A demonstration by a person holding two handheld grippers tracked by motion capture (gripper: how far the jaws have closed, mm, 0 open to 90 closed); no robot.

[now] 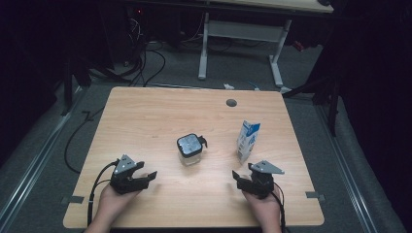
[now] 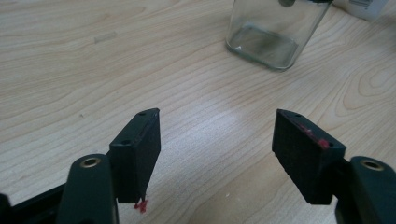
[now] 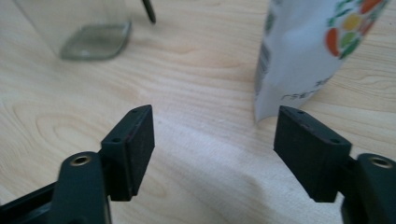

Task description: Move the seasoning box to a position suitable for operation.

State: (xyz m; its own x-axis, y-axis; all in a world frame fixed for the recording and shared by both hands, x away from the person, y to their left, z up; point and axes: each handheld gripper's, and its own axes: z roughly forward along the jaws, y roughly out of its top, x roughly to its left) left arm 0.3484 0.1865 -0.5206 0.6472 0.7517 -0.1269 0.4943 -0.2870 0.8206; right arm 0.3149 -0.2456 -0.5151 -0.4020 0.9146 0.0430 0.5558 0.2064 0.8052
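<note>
A square clear glass jar (image 1: 190,148) with a dark lid and a small black clasp stands mid-table; its base shows in the left gripper view (image 2: 271,35) and the right gripper view (image 3: 91,32). To its right stands a white and blue pouch (image 1: 248,140), printed with coloured fruit shapes (image 3: 308,51). My left gripper (image 1: 145,177) rests near the front left of the table, open and holding nothing (image 2: 217,154). My right gripper (image 1: 239,178) sits at the front right, just in front of the pouch, open with bare wood between its jaws (image 3: 215,149).
The wooden table (image 1: 145,121) has a round cable hole (image 1: 231,102) near its far edge. Tape tabs mark the front corners (image 1: 73,199). Cables lie on the grey floor at the left, and a white desk frame (image 1: 240,43) stands beyond the table.
</note>
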